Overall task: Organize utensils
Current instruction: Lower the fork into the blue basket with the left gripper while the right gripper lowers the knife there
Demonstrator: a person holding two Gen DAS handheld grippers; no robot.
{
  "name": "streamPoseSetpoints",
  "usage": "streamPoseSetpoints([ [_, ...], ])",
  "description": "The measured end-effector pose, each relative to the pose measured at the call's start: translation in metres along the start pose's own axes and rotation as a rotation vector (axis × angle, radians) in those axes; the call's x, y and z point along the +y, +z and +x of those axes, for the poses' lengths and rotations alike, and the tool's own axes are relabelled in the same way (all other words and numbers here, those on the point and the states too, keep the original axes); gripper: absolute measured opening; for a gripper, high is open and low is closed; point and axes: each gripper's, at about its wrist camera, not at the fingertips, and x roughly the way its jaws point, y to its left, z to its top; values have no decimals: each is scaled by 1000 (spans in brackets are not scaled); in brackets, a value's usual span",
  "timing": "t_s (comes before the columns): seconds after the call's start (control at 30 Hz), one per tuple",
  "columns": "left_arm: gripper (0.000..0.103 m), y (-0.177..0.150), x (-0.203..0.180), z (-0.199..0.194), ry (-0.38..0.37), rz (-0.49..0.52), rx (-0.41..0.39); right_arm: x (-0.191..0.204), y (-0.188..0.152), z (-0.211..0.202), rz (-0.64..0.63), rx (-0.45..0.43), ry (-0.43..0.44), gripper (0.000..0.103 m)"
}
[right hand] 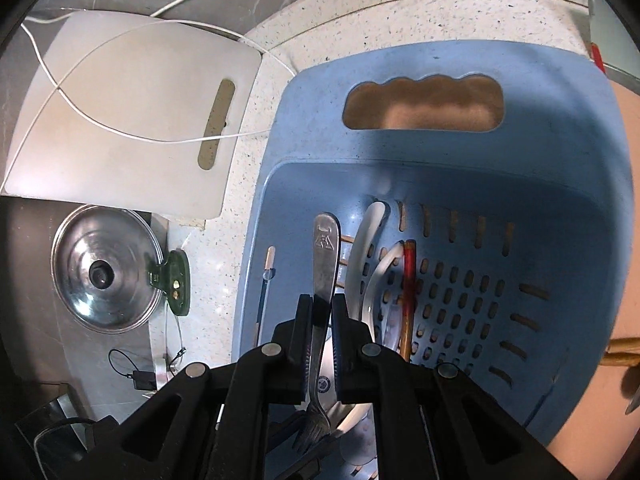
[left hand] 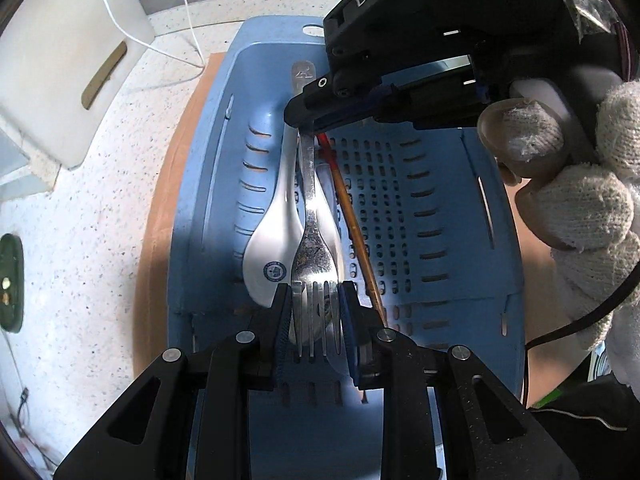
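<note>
— Where is the fork?

— The metal fork (left hand: 311, 236) lies over the blue slotted basket (left hand: 460, 208), centre of the left wrist frame, held at both ends. The left gripper (left hand: 314, 312) at the bottom clamps the tines; the right gripper (left hand: 310, 126), coming in from the upper right in a gloved hand (left hand: 580, 184), pinches the handle.

— And under it?

— White spoons (left hand: 272, 232) just left of the fork, and a red-tipped chopstick (left hand: 352, 216) just right, all in the basket.

— The other camera?

— In the right wrist view the right gripper (right hand: 321, 332), lower centre, grips the fork (right hand: 325, 264) handle. A white cutting board (right hand: 132, 120) sits upper left, a steel pot lid (right hand: 106, 272) at left.
</note>
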Motion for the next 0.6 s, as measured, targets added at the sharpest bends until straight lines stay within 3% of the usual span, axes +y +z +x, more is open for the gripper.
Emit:
streamPoseSetpoints([
  [0.6, 23, 4, 4, 2, 18, -8, 4, -4, 7, 13, 0, 30, -40, 12],
])
